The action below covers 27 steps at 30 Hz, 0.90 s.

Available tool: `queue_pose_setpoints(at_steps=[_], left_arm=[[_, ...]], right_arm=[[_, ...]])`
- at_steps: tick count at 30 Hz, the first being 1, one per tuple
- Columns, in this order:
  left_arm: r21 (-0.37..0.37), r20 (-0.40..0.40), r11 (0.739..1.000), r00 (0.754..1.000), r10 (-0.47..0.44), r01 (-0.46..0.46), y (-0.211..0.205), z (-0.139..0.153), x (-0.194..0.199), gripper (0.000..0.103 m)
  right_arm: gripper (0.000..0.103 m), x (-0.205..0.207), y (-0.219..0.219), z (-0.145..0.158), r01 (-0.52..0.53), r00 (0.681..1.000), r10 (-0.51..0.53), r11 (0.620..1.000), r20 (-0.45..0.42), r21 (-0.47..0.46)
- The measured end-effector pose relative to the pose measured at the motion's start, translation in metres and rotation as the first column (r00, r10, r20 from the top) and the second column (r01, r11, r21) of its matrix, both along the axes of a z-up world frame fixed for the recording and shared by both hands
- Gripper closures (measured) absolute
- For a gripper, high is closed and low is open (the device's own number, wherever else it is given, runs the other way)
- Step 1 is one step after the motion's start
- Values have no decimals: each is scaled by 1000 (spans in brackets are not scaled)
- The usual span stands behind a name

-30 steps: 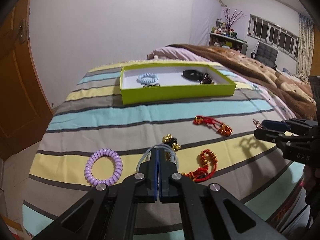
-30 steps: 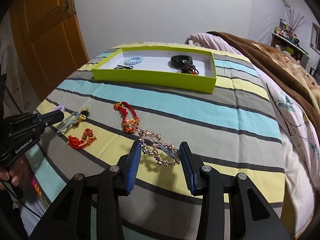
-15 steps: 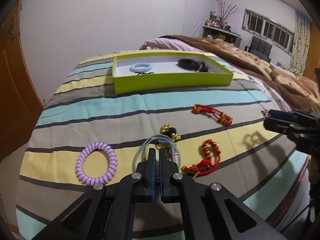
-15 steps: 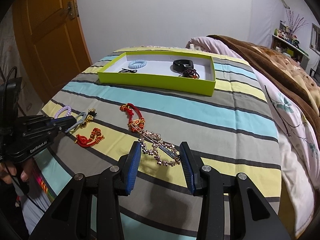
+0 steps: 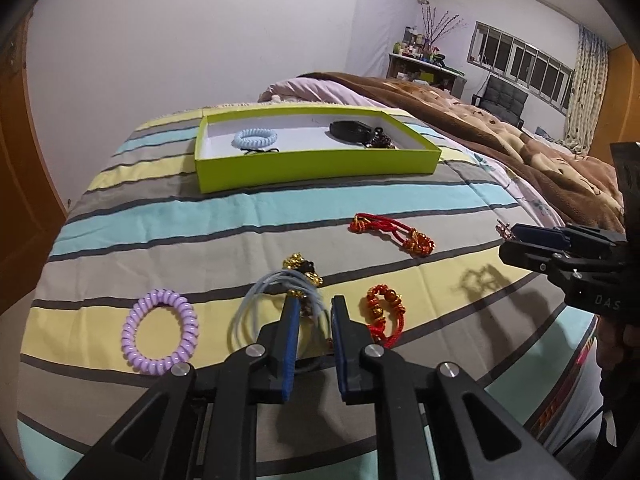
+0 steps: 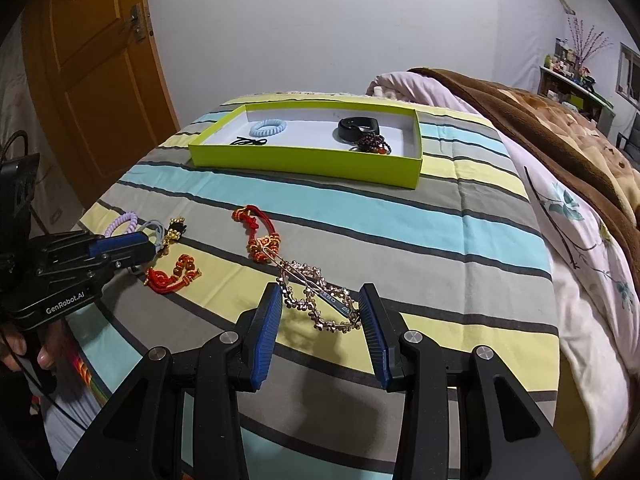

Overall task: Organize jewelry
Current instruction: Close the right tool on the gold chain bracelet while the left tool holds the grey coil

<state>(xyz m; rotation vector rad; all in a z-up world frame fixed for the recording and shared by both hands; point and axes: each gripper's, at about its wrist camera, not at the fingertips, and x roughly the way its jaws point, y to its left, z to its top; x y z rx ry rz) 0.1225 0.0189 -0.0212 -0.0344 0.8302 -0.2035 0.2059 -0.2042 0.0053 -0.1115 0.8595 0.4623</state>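
Left gripper (image 5: 313, 312): jaws opening, pale blue hair-tie loops (image 5: 264, 300) lying between and just ahead of them on the striped bedspread (image 5: 160, 216), pads not pressing. Right gripper (image 6: 320, 300): fingers spread either side of a gold beaded hair clip (image 6: 316, 296), no contact visible. Step, judged: pickup stage. Next move calls for closing on one piece and carrying it to the green tray (image 5: 312, 164), well apart.

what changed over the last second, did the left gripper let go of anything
The left gripper, shut a second ago on the pale blue hair ties, is opening its jaws; the ties lie between them, no longer pinched. The right gripper stayed open around the gold hair clip. The purple coil tie, red bracelets and green box stayed put.
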Motion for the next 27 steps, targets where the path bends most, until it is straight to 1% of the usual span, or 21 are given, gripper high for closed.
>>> queue_pose_setpoints(at_steps=[4, 7, 10, 12, 13, 15, 22, 27], left_arm=[[16, -26, 1000, 1000, 1, 0, -5, -6, 5, 88], [17, -26, 1000, 1000, 6, -6, -6, -7, 7, 88], [40, -22, 999, 1000, 17, -16, -7, -8, 7, 88], [44, -20, 999, 1000, 19, -18, -7, -8, 7, 91], [47, -18, 999, 1000, 19, -18, -7, -7, 6, 96], [53, -9, 998, 1000, 20, -19, -8, -5, 4, 97], [73, 55, 997, 998, 28, -32, -9, 17, -7, 98], [76, 107, 996, 994, 38, -46, -11, 39, -11, 98]], right_arm=[[62, 0, 0, 0, 1, 1000, -1, 1000, -1, 2], [62, 0, 0, 0, 0, 1000, 0, 1000, -1, 3], [62, 0, 0, 0, 2, 1000, -2, 1000, 1, 2], [62, 0, -1, 0, 3, 1000, -3, 1000, 3, 4], [62, 0, -1, 1, 4, 1000, -4, 1000, 4, 4], [62, -1, -2, 2, 5, 1000, -5, 1000, 7, 6], [62, -4, -2, 10, 4, 1000, -5, 1000, 27, 16], [62, -6, 1, 21, -3, 999, 2, 1000, 54, 19]])
